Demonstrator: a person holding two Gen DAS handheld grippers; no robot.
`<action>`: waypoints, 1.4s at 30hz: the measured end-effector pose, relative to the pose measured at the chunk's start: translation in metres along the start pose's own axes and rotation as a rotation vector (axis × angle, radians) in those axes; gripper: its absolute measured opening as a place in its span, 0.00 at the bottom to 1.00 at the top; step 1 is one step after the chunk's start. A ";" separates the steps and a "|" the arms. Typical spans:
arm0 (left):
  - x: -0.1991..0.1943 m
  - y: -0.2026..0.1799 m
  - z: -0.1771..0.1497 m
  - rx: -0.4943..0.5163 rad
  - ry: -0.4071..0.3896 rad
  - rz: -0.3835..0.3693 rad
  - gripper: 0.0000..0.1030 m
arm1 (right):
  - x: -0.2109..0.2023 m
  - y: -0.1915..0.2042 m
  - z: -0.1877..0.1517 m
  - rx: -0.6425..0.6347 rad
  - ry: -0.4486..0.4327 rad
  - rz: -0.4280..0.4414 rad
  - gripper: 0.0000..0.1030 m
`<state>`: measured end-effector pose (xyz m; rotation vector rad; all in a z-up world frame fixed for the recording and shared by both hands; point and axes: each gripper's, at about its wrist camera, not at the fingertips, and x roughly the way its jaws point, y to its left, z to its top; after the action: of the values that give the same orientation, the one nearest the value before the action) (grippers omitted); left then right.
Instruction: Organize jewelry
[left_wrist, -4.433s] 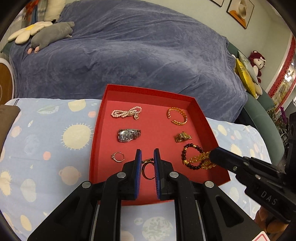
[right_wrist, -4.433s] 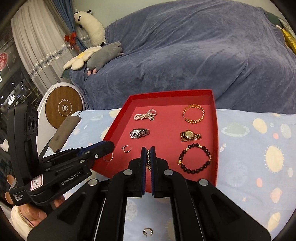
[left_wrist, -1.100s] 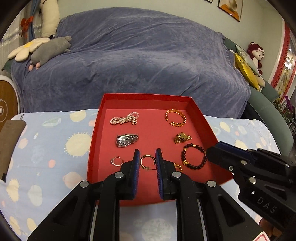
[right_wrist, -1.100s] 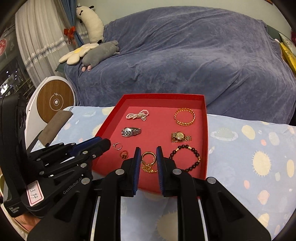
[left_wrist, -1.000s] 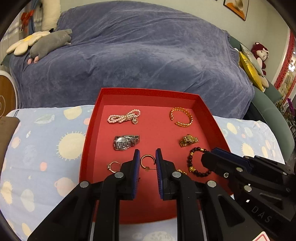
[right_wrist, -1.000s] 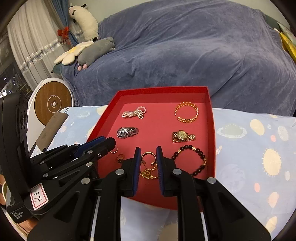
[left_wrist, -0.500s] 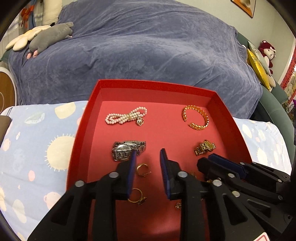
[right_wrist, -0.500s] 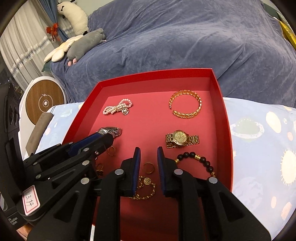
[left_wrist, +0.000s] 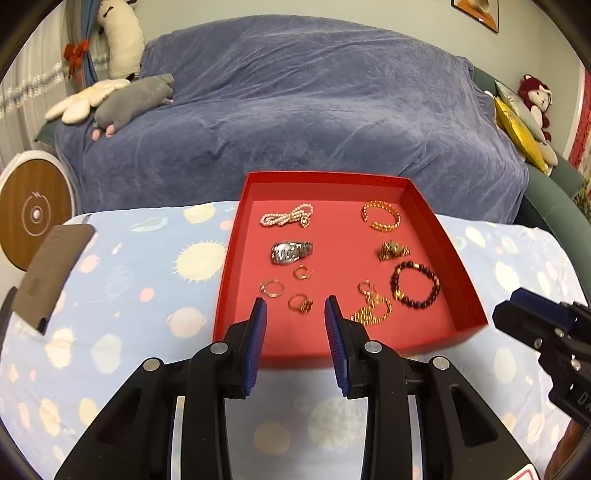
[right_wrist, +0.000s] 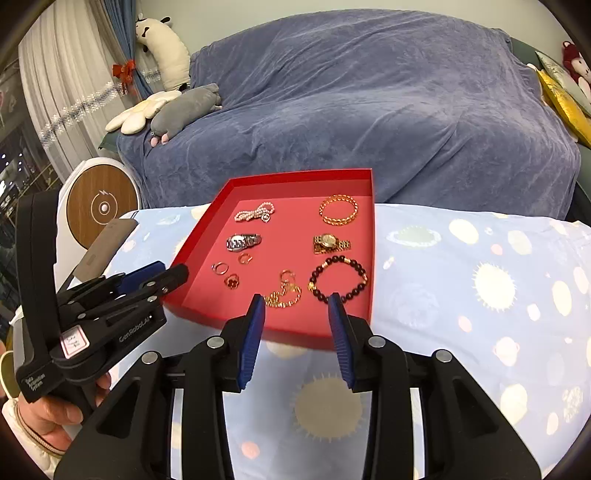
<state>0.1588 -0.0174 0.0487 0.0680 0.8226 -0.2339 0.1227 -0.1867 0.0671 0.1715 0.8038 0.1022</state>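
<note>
Red tray (left_wrist: 463, 280) on the planet-print cloth: pearl strand (left_wrist: 286, 218) and gold bangle (left_wrist: 381, 220) at its far edge, silver watch (left_wrist: 291, 252) and gold watch (right_wrist: 330, 242) mid-tray, rings (left_wrist: 301, 303), gold chain (left_wrist: 371, 312) and bead bracelet (left_wrist: 415, 290) toward its near edge. Left gripper (left_wrist: 295, 314) and right gripper (right_wrist: 296, 306): jaws opening, nothing between them, both short of the near edge. Advised: clear the rim without snagging the chain.

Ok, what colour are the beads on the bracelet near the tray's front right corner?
Dark beads with gold ones; right wrist view.
</note>
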 end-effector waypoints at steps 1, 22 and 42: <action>-0.005 0.000 -0.003 -0.008 0.001 0.000 0.36 | -0.002 0.000 -0.003 0.006 0.003 -0.004 0.35; -0.020 -0.006 -0.054 -0.048 0.046 -0.043 0.46 | -0.003 0.017 -0.052 -0.017 0.035 -0.056 0.52; -0.015 -0.005 -0.048 -0.047 0.036 0.008 0.57 | 0.004 0.022 -0.049 -0.031 0.035 -0.076 0.54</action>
<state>0.1130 -0.0124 0.0270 0.0315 0.8628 -0.2059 0.0897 -0.1590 0.0348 0.1100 0.8418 0.0464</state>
